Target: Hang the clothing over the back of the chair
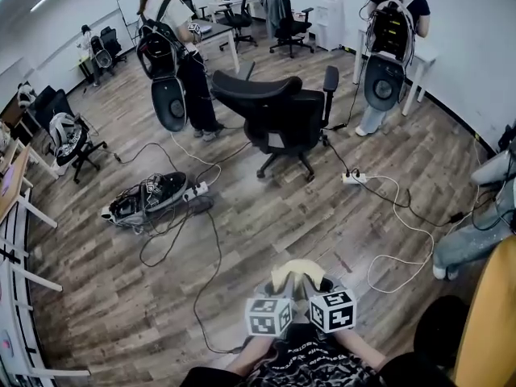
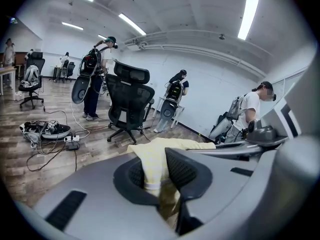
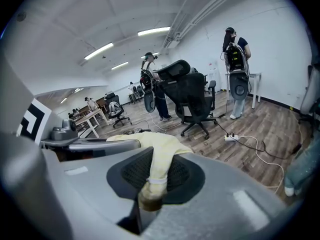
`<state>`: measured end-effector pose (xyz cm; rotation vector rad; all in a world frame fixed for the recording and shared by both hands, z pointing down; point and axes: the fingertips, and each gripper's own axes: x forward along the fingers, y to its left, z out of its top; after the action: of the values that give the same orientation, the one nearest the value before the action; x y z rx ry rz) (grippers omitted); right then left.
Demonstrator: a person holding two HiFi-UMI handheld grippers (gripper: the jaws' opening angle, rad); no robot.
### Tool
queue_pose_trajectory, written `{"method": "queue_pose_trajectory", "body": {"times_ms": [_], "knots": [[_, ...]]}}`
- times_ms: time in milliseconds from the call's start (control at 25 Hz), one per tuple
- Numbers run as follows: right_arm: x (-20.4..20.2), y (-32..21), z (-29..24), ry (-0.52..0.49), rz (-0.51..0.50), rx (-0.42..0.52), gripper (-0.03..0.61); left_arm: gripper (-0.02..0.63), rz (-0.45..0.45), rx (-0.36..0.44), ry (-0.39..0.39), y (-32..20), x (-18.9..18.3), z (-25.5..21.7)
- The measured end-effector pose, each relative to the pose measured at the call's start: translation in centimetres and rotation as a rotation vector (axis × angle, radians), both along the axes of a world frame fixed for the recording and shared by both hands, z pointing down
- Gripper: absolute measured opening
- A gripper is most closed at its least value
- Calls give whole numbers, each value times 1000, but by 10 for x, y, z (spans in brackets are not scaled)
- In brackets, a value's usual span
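Left tool (image 2: 159, 176) and right tool (image 3: 156, 179) are each clamped on the pale yellow soft garment (image 1: 297, 274), which hangs between them above the wooden floor (image 1: 242, 240). The black mesh office chair (image 1: 278, 107) stands well apart ahead. The garment is lifted, so I judge that bringing it over and draping it on the chair's back are left.

A wood-plank floor (image 1: 266, 224) runs to white walls (image 1: 476, 31). Cables (image 1: 214, 232) and a power strip (image 1: 355, 178) trail across it. A white desk (image 1: 426, 55) stands by the right wall, with office chairs (image 1: 289, 24) at the far end. Strip lights (image 2: 251, 11) line the white ceiling (image 2: 190, 9).
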<state>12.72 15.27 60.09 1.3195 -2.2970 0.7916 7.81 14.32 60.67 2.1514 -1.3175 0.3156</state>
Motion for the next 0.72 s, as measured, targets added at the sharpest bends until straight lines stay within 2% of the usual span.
{"method": "queue_pose_trajectory", "body": {"times_ms": [360, 720], "knots": [[-37, -65, 3, 18, 2, -13, 46, 55, 21, -17, -16, -66, -36, 5], [-74, -124, -10, 43, 60, 19, 46, 55, 100, 8, -3, -129, -72, -9]]}}
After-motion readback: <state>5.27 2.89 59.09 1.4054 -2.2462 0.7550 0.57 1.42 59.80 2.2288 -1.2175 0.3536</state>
